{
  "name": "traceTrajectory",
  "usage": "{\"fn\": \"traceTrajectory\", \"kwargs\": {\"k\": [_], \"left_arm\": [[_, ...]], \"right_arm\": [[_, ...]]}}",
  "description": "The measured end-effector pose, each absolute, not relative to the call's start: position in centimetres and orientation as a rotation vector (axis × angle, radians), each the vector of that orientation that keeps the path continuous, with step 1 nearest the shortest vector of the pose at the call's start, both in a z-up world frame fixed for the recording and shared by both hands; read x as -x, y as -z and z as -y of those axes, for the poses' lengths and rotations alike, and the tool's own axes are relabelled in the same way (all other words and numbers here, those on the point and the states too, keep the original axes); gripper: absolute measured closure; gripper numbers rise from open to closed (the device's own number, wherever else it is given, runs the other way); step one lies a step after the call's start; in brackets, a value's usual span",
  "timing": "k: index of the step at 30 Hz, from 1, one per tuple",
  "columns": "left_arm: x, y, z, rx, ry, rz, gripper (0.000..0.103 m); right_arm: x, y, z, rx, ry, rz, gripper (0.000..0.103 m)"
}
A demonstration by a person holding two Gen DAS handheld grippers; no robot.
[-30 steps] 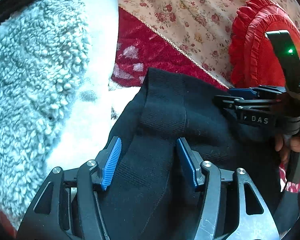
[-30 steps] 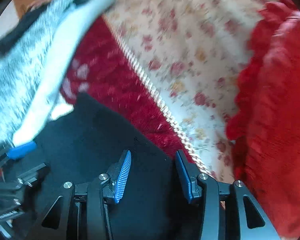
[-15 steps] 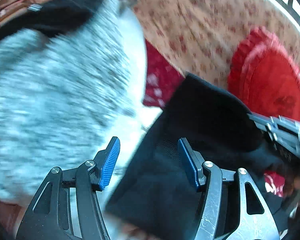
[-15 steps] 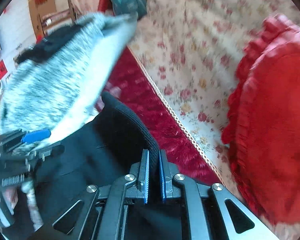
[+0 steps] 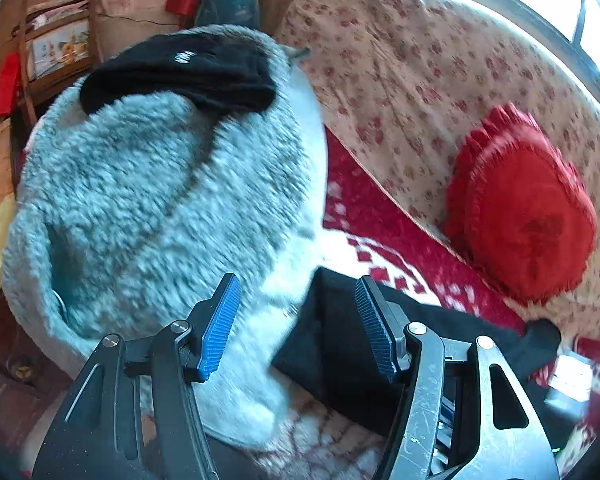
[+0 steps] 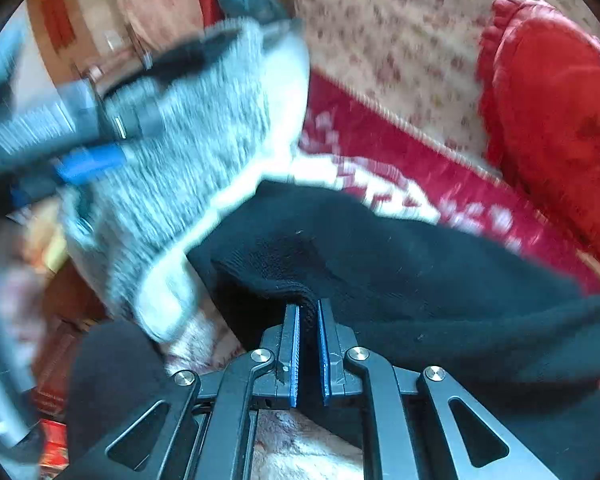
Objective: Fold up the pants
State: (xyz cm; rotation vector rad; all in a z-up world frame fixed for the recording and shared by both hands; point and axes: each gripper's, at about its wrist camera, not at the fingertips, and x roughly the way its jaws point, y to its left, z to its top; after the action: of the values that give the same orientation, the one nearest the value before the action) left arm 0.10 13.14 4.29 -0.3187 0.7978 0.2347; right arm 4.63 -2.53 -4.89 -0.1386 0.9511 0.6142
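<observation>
On the left of my view lies a fluffy grey fleece garment (image 5: 152, 208) with a black knit cap (image 5: 180, 72) on top. My left gripper (image 5: 296, 326) hangs above its white edge, jaws wide with nothing between them. Just right of it, the black knit pants (image 6: 380, 252) lie across the red-and-white patterned blanket (image 5: 380, 248). My right gripper (image 6: 308, 344) pinches their ribbed edge tight. Farthest right, a red frilled heart-shaped cushion (image 5: 520, 208) rests on the floral sofa cover (image 5: 420, 60).

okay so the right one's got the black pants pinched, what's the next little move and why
Probably bring the open left hand-held gripper onto the black pants edge and close. Only the right hand-held gripper pinches the fabric, so one corner is held while the rest sags.
</observation>
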Motion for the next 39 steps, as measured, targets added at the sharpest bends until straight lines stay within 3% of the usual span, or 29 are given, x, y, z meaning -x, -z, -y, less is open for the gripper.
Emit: {"fn": "traceTrajectory", "kwargs": {"k": [5, 7, 9, 13, 17, 18, 19, 21, 23, 28, 30, 39], "left_arm": [[-0.1, -2.7, -12.0, 0.320, -0.200, -0.857, 0.043], [0.1, -2.2, -12.6, 0.346, -0.207, -0.875, 0.043], [0.6, -2.0, -13.3, 0.349, -0.235, -0.877, 0.043], [1.4, -1.9, -15.4, 0.364, -0.292, -0.874, 0.043], [1.7, -2.2, -16.8, 0.391, -0.316, -0.863, 0.043], [1.8, -2.3, -17.0, 0.394, -0.316, -0.858, 0.043], [1.8, -2.6, -17.1, 0.393, -0.317, -0.849, 0.043], [1.9, -3.0, -17.3, 0.388, -0.322, -0.832, 0.043], [1.8, -3.3, -17.2, 0.386, -0.320, -0.818, 0.043], [0.6, -2.8, -15.3, 0.372, -0.274, -0.836, 0.043], [0.2, -2.3, -14.0, 0.356, -0.249, -0.850, 0.043], [-2.6, 1.2, -7.3, 0.245, -0.122, -0.966, 0.043]], "right_arm": [[-4.9, 4.8, 5.0, -0.019, -0.640, -0.982, 0.091], [-5.0, 3.8, 6.1, -0.028, -0.655, -0.974, 0.076], [-4.6, 2.6, 6.1, 0.041, -0.652, -0.917, 0.069], [-3.1, 1.4, 3.2, 0.257, -0.687, -0.797, 0.064], [-2.8, 3.5, -1.4, 0.570, -0.681, -0.716, 0.067], [-3.4, 3.9, -2.0, 0.594, -0.674, -0.722, 0.083], [-4.7, 3.6, -2.0, 0.509, -0.697, -0.756, 0.084], [-7.8, 2.2, 0.0, 0.171, -0.724, -0.836, 0.085], [-9.5, 2.0, 1.3, 0.006, -0.707, -0.867, 0.085], [-6.8, 6.5, -2.1, 0.172, -0.749, -0.995, 0.081], [-5.6, 5.9, -1.3, 0.198, -0.755, -0.940, 0.081], [-8.8, 1.2, 16.7, 0.036, -0.390, -0.940, 0.071]]}}
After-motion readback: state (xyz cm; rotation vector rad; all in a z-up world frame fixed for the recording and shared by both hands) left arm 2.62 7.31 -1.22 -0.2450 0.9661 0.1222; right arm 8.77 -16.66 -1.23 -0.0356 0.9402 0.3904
